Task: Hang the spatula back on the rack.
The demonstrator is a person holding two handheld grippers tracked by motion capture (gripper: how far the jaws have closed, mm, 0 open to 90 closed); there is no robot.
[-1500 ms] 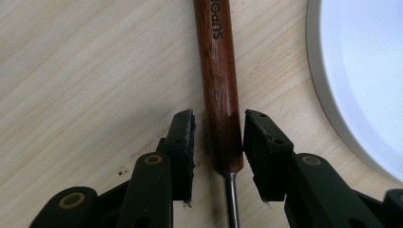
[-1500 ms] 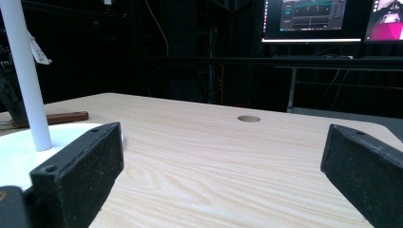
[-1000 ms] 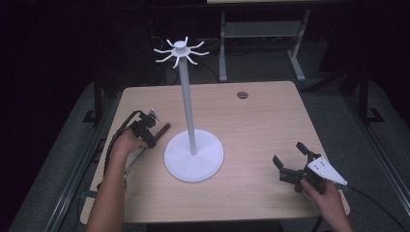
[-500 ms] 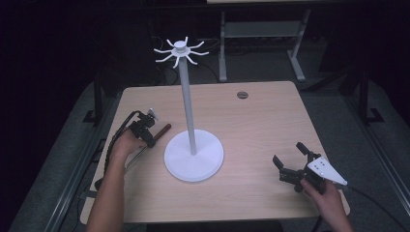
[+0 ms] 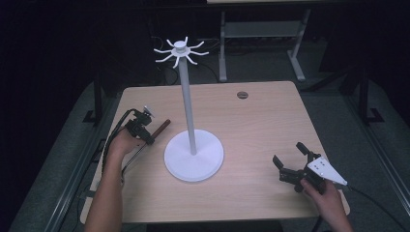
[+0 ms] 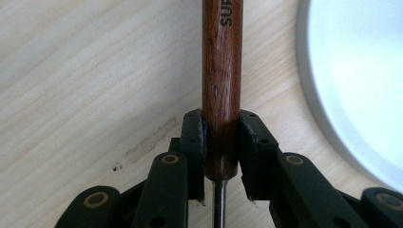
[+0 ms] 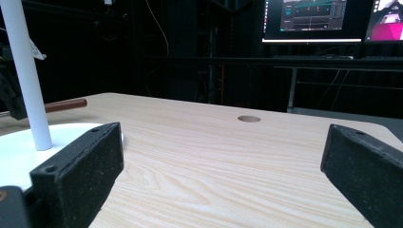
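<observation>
A white stand [image 5: 193,154] with a round base, a tall pole and hooked arms at its top [image 5: 181,50] sits mid-table. Left of its base lies a tool with a brown wooden handle [image 5: 161,127] and a thin metal shaft. My left gripper [image 5: 143,126] is shut on that wooden handle [image 6: 221,90], its pads [image 6: 195,137] pressing both sides near the shaft end, low over the tabletop. My right gripper [image 5: 290,162] rests open near the table's front right, nothing between its jaws. In the right gripper view the pole [image 7: 26,76] and the handle [image 7: 64,105] show at left.
The light wooden table [image 5: 256,125] has a round cable hole [image 5: 242,94] at the back. A metal frame [image 5: 261,34] stands behind on the dark floor. Monitors [image 7: 328,19] glow in the right gripper view.
</observation>
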